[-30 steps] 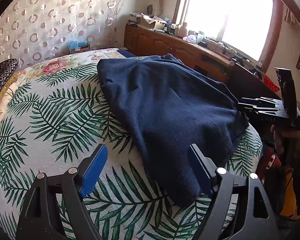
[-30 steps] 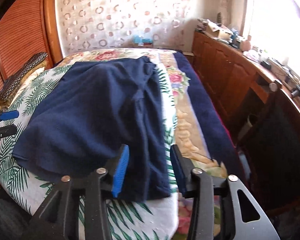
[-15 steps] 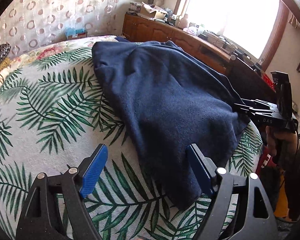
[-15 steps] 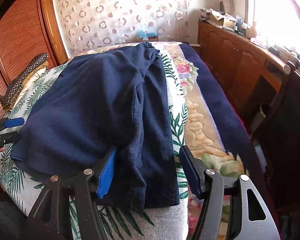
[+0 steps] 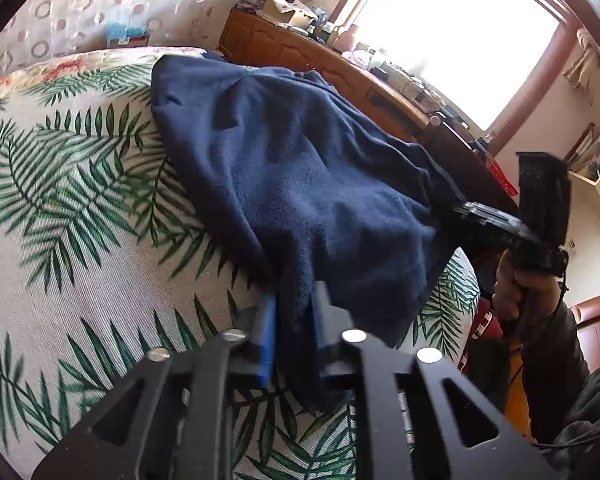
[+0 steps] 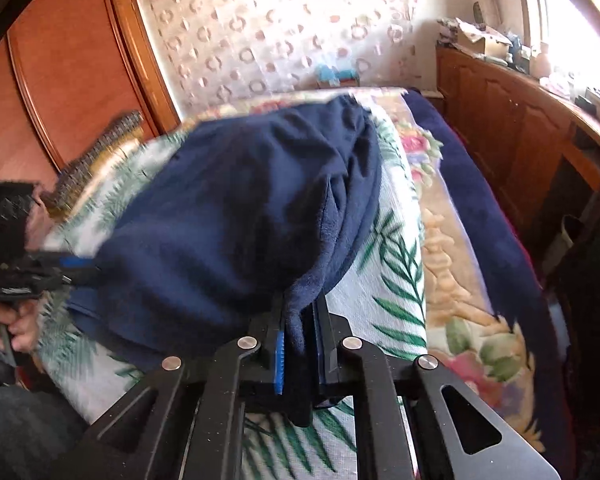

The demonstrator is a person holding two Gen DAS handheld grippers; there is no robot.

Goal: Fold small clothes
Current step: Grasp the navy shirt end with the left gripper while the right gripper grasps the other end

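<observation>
Left wrist view: left gripper [image 5: 294, 320] jaws, apart a second ago, are closing onto the navy fleece garment [image 5: 300, 168] hem between them. Right gripper [image 6: 300, 332] likewise. Both corners secured; fold can begin.

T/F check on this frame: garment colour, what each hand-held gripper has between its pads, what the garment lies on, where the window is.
1. The fleece garment is dark navy blue. True.
2. The left hand-held gripper has nothing between its pads. False: its jaws are closing with the garment's near edge between them.
3. The right hand-held gripper has a fold of the garment between its pads. True, as its jaws close.
4. The garment lies on a bare wooden floor. False: it lies on a white bedspread with green palm-leaf print.
5. In the left wrist view, a bright window stands above the brown wooden cabinet. True.
</observation>
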